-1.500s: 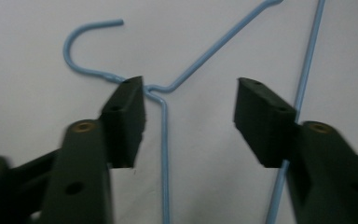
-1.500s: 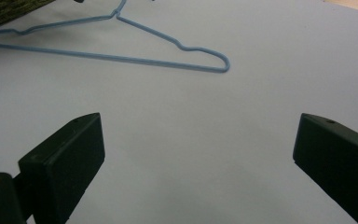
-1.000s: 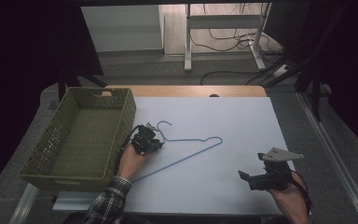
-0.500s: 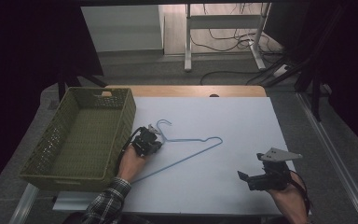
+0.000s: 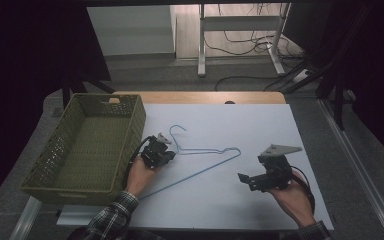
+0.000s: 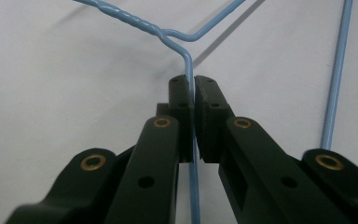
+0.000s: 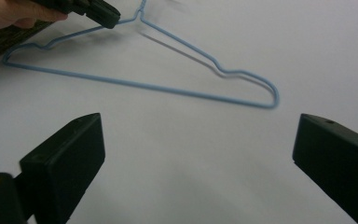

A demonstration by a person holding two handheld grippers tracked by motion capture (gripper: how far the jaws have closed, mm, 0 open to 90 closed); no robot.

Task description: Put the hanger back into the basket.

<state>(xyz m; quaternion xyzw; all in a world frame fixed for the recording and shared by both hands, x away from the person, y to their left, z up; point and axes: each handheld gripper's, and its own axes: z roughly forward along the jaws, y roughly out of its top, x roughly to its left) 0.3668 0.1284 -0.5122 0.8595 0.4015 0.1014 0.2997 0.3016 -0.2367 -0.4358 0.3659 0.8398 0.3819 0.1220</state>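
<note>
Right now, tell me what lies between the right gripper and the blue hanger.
Nothing: in the right gripper view, bare white table stretches from the open right gripper to the hanger. The high view agrees.

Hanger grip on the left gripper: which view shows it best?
The left gripper view: its jaws are shut on the blue wire hanger just below the twisted neck. The high view shows the left gripper at the hanger, small. The right gripper view shows the whole hanger, the grip distant.

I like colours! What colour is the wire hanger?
Light blue. The hanger shows best in the left gripper view.
</note>
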